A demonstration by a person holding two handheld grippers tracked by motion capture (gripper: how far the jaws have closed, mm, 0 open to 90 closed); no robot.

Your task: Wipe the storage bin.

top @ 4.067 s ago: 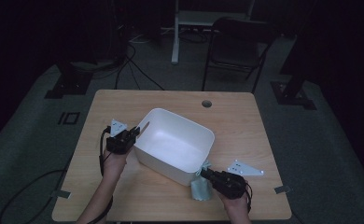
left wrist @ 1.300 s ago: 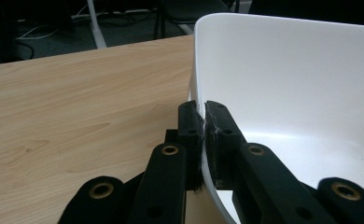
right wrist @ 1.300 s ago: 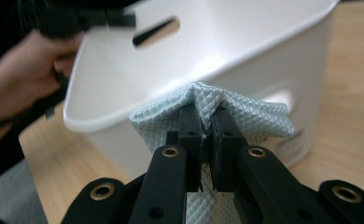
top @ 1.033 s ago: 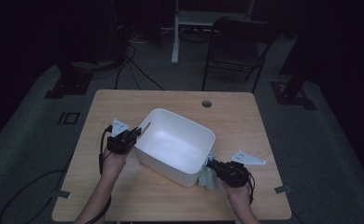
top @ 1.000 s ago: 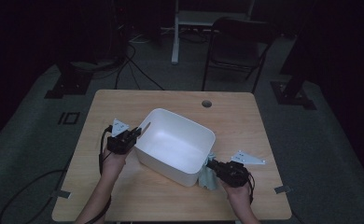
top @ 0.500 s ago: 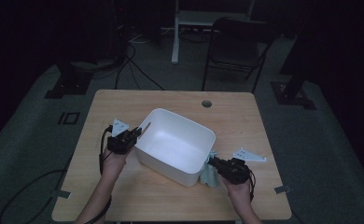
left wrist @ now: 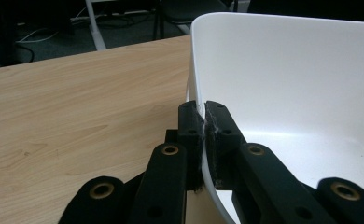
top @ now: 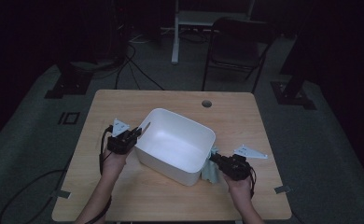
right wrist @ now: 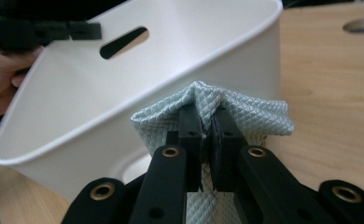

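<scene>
High view: a white plastic tub (top: pixel 175 144) is seen near the middle of a light wooden table (top: pixel 124 100), set at an angle to the table's edges, with a gripper at each of two opposite sides. The left gripper (top: pixel 134 134) is placed at the tub's left rim, and in the left gripper view its jaws are pressed together on that thin white wall (left wrist: pixel 245 70), one pad outside and one inside, so that the rim is pinched between them and rises beyond the jaw tips. The right gripper (top: pixel 216 159) is held at the tub's right, near corner, and a pale blue-green cloth (top: pixel 211 171) is seen just below its tip, against the tub's outer wall. In the right gripper view the quilted cloth (right wrist: pixel 255 116) is gathered into a bunched peak clamped between the closed jaws, its folds spreading to either side of the pads and hanging below them. The cloth is seen directly in front of the tub's outer side (right wrist: pixel 138 93); contact with the wall appears likely, though the dim high view does not settle it. A slot handle (right wrist: pixel 124 42) is cut in the tub's far wall, and beside it the other gripper and the person's hand (right wrist: pixel 3 79) can be made out. A round cable hole (top: pixel 206 103) is found in the table's far part, well apart from both grippers.
</scene>
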